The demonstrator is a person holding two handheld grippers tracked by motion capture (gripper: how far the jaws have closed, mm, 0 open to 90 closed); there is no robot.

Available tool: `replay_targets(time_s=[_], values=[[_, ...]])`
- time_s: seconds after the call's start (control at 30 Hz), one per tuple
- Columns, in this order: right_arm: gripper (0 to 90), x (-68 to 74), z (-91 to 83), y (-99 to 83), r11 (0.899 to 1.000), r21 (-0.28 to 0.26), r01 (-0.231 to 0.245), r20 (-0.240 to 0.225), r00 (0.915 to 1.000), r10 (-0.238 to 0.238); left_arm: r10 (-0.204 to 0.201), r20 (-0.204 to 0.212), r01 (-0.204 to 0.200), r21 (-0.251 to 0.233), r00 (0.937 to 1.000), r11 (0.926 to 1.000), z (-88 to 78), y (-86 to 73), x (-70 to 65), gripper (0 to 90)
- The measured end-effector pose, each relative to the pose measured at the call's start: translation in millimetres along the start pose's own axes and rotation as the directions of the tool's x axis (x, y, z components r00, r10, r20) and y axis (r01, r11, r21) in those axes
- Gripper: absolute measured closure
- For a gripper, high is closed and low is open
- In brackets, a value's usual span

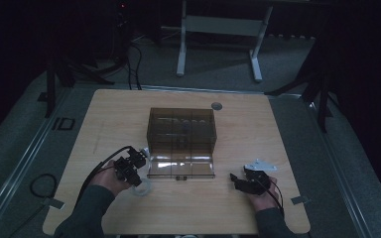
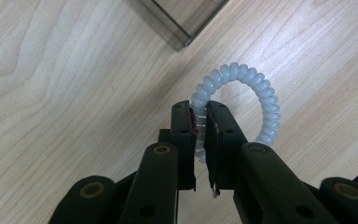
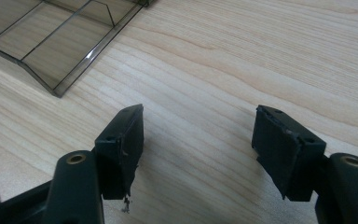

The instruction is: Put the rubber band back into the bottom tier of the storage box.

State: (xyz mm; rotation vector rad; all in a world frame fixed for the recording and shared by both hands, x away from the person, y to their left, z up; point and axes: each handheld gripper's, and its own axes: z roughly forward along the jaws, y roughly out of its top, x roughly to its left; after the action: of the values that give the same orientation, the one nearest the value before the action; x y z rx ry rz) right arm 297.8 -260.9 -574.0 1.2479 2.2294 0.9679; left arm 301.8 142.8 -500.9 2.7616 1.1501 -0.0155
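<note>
Your left tool (image 2: 200, 128) pinches the white coil hair tie (image 2: 251, 84) just above the counter (image 2: 51, 93) beside the organiser box (image 1: 181, 130); your right tool (image 3: 198, 135) gapes, released. That thin pinch could slip as you lift.

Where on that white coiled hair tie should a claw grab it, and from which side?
Grip one stretch of the hair tie across its coil, coming from above: it lies as a thin open ring on the table. The left claw already pinches its near edge that way.
</note>
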Motion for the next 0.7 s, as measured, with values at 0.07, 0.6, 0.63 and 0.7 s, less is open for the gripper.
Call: replay_targets(time_s=[0.07,0.6,0.63,0.7], values=[[33.7,0.0,0.0,0.0,1.000,0.000,0.000,0.000,1.0000,0.000,0.000,0.003,0.000,-0.002,1.0000,1.0000,-2.1,1.4,-0.4,82.3],[33.7,0.0,0.0,0.0,1.000,0.000,0.000,0.000,1.0000,0.000,0.020,-0.013,-0.021,-0.050,0.9997,0.9985,-19.6,14.4,2.3,82.3],[33.7,0.0,0.0,0.0,1.000,0.000,0.000,0.000,1.0000,0.000,0.020,-0.012,-0.020,-0.050,0.9997,0.9985,-20.2,15.2,2.3,82.3],[33.7,0.0,0.0,0.0,1.000,0.000,0.000,0.000,1.0000,0.000,0.023,-0.015,-0.023,-0.054,0.9996,0.9983,-21.2,17.3,2.2,82.3]])
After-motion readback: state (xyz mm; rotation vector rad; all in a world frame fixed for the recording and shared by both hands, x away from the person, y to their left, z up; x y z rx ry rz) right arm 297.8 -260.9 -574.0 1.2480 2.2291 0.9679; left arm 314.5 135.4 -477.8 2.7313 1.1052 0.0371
